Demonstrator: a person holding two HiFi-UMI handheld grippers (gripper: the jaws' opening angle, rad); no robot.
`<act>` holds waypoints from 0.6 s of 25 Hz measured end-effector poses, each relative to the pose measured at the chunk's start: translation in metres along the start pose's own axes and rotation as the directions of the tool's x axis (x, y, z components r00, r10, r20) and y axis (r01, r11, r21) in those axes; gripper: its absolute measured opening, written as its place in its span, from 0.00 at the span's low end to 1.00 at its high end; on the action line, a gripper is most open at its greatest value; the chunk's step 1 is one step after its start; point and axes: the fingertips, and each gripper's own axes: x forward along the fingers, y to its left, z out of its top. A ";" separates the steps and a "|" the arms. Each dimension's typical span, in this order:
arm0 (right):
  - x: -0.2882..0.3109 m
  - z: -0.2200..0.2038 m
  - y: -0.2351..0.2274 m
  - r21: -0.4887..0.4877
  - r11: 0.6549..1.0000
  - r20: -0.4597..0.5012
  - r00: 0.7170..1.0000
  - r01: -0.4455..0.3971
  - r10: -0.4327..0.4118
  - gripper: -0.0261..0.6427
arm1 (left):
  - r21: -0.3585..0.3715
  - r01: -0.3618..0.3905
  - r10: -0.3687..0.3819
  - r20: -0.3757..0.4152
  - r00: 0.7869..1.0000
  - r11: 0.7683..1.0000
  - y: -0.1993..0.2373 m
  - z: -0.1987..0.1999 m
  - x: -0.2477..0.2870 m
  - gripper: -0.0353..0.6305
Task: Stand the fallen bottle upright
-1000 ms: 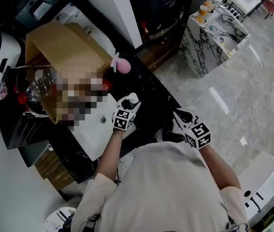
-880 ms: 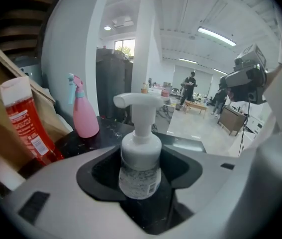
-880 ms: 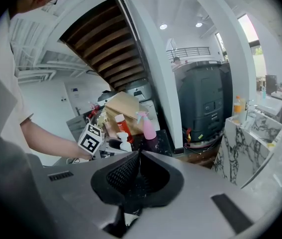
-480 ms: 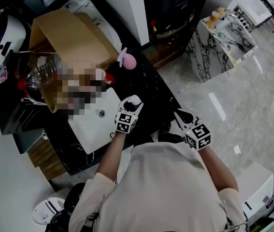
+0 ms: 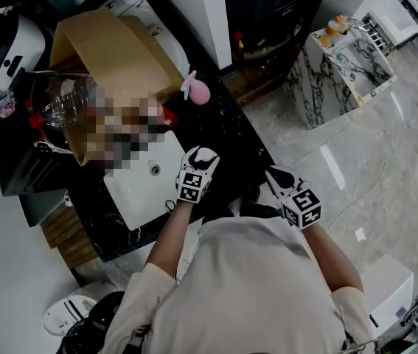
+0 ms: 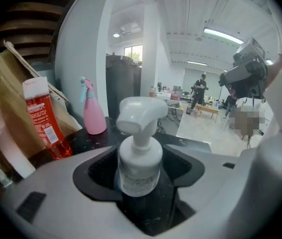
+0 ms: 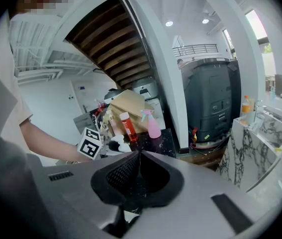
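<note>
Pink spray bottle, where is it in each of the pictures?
Head view: the pink plastic spray bottle is upper middle.
Left gripper view: left of centre, right of the tall red bottle.
Right gripper view: middle.
Shared landmark: the brown cardboard box next to it.

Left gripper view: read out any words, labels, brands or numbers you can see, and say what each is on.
No text here can be read.
White pump bottle: pale label on its body, print too blurred to read.
Red bottle: white label, print too small to read.
Pink spray bottle: no print visible.
</note>
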 end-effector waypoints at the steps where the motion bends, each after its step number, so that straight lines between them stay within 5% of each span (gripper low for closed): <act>1: -0.001 0.000 0.000 0.000 1.000 0.001 1.000 -0.003 0.003 0.09 | -0.001 -0.003 0.003 -0.003 1.000 1.000 0.000 0.000 0.000 0.48; 15: -0.006 0.003 0.002 -0.031 0.997 0.039 0.997 -0.070 0.071 0.09 | -0.025 -0.077 0.077 -0.001 0.997 0.997 -0.005 -0.004 -0.031 0.50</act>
